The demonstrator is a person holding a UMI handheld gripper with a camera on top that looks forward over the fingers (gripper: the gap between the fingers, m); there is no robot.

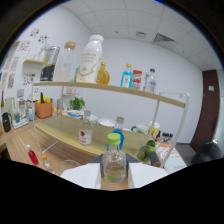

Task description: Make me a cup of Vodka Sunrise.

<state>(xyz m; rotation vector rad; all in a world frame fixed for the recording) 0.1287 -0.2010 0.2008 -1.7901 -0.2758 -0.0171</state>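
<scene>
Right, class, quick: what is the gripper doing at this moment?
Gripper: shut on the green-capped bottle, one finger pressing on each side.

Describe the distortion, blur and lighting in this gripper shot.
Gripper view: strong fisheye bends the upper shelf and ceiling into curves, with a dark round vignette; the whole frame is soft, so bottle labels cannot be read; even ceiling light, no hard shadows; the bottom is blacked out, hiding most of the gripper around the green-capped bottle.
</scene>
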